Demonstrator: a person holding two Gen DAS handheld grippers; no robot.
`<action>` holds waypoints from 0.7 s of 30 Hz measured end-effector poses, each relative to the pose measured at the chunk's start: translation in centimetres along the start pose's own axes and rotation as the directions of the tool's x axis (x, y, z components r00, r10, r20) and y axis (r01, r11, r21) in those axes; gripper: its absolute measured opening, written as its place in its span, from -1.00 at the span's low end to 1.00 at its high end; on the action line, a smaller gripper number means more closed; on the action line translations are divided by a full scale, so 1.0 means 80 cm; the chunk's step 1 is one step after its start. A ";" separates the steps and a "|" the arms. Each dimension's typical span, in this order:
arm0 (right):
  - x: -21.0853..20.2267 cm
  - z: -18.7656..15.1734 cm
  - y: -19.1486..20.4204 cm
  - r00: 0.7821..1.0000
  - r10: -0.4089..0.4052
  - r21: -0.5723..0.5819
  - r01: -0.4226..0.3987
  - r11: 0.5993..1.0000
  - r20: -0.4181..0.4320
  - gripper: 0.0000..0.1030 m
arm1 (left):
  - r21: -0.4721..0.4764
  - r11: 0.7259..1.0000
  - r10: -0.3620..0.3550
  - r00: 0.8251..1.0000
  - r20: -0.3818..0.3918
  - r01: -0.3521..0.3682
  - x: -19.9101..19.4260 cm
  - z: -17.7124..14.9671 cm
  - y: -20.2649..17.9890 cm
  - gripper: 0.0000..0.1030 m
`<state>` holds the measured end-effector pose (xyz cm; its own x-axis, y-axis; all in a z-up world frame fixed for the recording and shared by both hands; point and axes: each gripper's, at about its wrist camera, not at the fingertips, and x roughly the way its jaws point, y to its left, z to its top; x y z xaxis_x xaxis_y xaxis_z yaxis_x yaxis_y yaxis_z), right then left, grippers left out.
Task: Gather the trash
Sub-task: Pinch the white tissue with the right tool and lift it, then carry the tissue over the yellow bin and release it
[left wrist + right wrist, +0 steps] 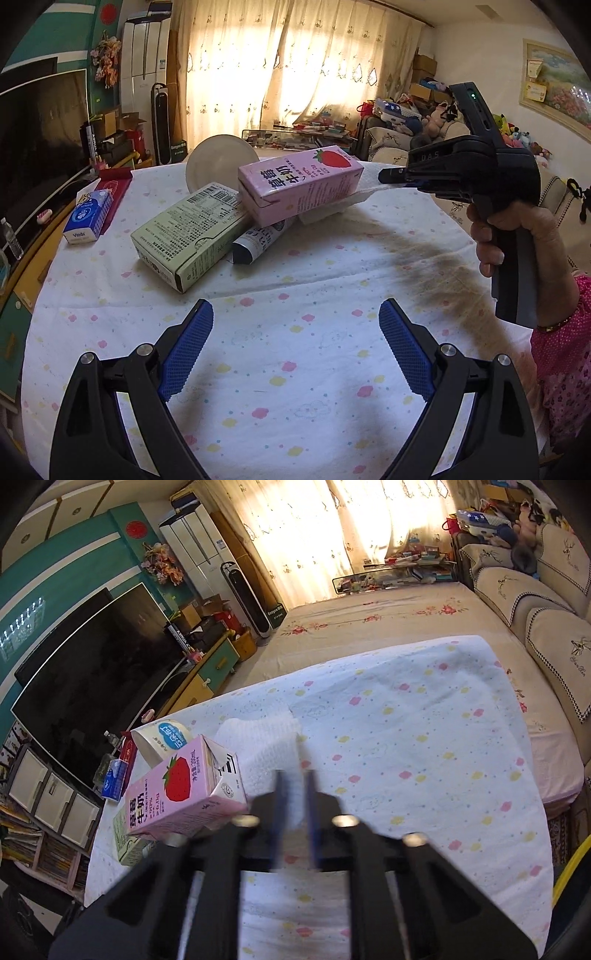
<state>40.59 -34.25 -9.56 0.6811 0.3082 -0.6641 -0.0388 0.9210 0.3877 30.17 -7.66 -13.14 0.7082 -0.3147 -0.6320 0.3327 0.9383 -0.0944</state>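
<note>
A pile of trash lies on the clothed table (295,332). A pink strawberry milk carton (299,184) rests atop a green box (188,236), a dark tube (258,242) and a white paper napkin (365,184). A round white lid (218,162) stands behind them. My right gripper (388,176) is shut on the napkin's edge and lifts it; in the right wrist view the napkin (269,753) runs between its fingers (295,794) next to the carton (184,797). My left gripper (295,332) is open and empty, low over the cloth in front of the pile.
A blue tissue pack (88,218) and a red packet (118,184) lie at the table's left. A TV (96,679) and cabinet stand left. A bed (388,616) and sofa (546,602) lie beyond the table.
</note>
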 end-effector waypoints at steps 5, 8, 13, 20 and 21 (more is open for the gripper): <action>-0.025 -0.003 0.008 0.997 -0.022 -0.035 0.025 0.999 0.080 -0.97 | 0.026 1.000 0.008 1.000 0.012 -0.008 -0.004 -0.001 -0.007 0.76; -0.055 -0.002 0.020 0.979 -0.067 -0.066 0.080 0.995 0.191 -0.97 | 0.040 0.999 0.012 1.000 0.017 -0.012 -0.005 -0.001 -0.011 0.76; -0.103 0.004 0.033 0.953 -0.006 -0.099 0.038 0.994 0.304 -0.97 | 0.048 0.999 0.014 1.000 0.018 -0.015 -0.007 -0.001 -0.013 0.76; -0.142 0.009 0.046 0.928 0.069 -0.144 -0.017 0.989 0.366 -0.97 | 0.040 0.999 0.012 1.000 0.008 -0.012 -0.006 0.000 -0.013 0.76; -0.147 0.008 0.047 0.925 0.073 -0.146 -0.019 0.989 0.372 -0.97 | 0.037 0.999 0.011 1.000 0.006 -0.011 -0.005 0.000 -0.012 0.76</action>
<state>32.93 -34.59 0.10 0.8994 0.2637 -0.3486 -0.1579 0.9397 0.3033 29.53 -8.41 -12.79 0.7152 -0.3055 -0.6287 0.3476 0.9358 -0.0593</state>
